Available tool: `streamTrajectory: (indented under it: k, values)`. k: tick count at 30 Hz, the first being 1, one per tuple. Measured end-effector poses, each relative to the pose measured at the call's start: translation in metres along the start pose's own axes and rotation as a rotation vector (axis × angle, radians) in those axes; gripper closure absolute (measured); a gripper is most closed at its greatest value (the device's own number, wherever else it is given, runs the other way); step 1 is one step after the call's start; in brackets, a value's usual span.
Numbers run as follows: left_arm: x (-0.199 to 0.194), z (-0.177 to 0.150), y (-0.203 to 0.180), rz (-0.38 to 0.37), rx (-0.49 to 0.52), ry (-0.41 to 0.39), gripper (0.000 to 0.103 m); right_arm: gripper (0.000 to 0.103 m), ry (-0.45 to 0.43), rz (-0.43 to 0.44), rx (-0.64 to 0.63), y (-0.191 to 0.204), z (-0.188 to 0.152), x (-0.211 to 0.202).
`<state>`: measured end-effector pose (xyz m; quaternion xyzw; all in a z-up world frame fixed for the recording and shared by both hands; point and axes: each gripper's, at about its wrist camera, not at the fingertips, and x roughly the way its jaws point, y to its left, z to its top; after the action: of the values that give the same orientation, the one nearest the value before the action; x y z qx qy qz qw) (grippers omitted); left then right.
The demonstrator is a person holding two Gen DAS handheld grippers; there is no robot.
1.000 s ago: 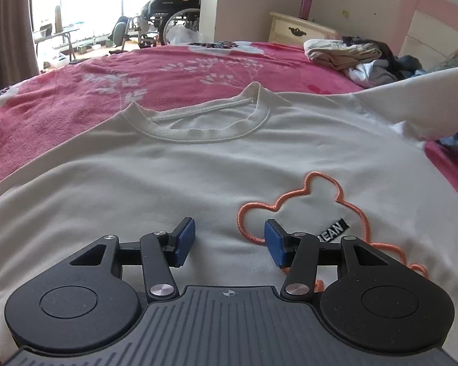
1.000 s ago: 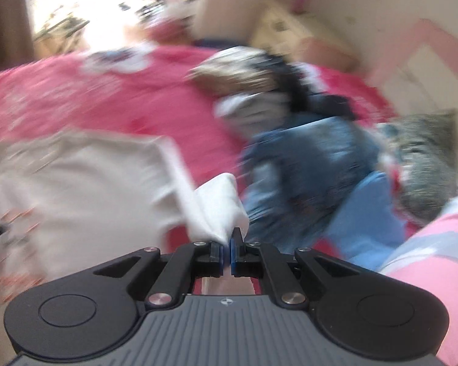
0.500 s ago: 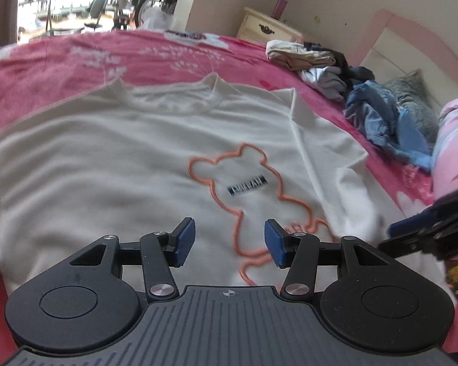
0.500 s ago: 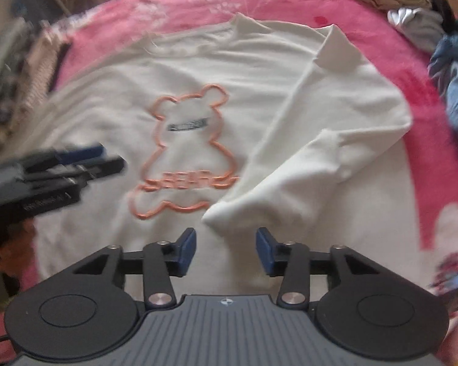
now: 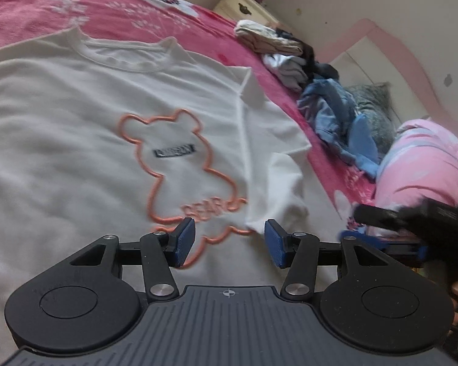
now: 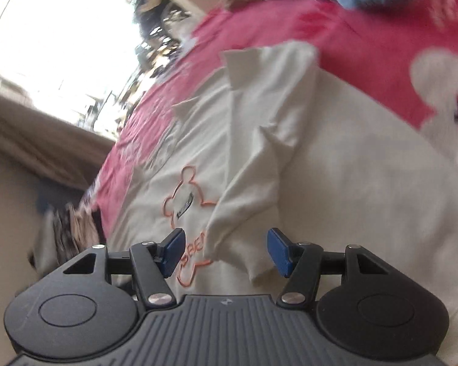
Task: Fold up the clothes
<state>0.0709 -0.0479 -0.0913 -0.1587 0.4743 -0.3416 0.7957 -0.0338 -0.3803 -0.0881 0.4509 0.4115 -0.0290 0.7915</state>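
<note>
A: Item one, left to right?
B: White sweatshirt (image 5: pixel 76 128), orange bear outline, spread flat on the pink bedspread (image 5: pixel 24 9); fills left and centre of the left wrist view. One sleeve (image 5: pixel 274 189) folded across its front.
A: Left tool (image 5: pixel 230 245)?
B: Bottom centre, blue pads apart, nothing between, above the sweatshirt hem.
A: Further right?
B: Clothes heap (image 5: pixel 329 103), upper right. Right tool (image 6: pixel 226 251): jaws opening, pads clear of the sleeve cuff below them.
</note>
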Motion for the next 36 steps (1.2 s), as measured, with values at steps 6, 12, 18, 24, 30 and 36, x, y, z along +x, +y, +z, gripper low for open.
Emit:
streamTrajectory:
  k: [6,12,18,24,30,36]
  values:
    - [0.019,-0.008,-0.009,-0.057,-0.059,0.039,0.053,0.036,0.061,0.012,0.039,-0.012,-0.003,0.032]
    - [0.035,-0.010,-0.009,-0.059,-0.062,0.051,0.053,0.042,0.099,-0.025,0.029,-0.011,-0.023,0.044]
    - [0.042,-0.012,-0.001,-0.066,-0.087,0.055,0.053,0.040,0.039,-0.015,0.201,-0.035,-0.032,0.026]
    - [0.044,-0.013,0.000,-0.036,-0.068,0.054,0.053,0.037,-0.108,-0.036,0.189,-0.032,-0.028,0.006]
    - [0.046,-0.018,-0.010,-0.014,-0.024,0.055,0.053,0.038,-0.103,-0.025,0.102,-0.023,0.001,0.028]
    - [0.048,-0.023,-0.017,-0.016,0.042,0.051,0.053,0.038,-0.026,0.014,0.126,-0.029,-0.005,0.048]
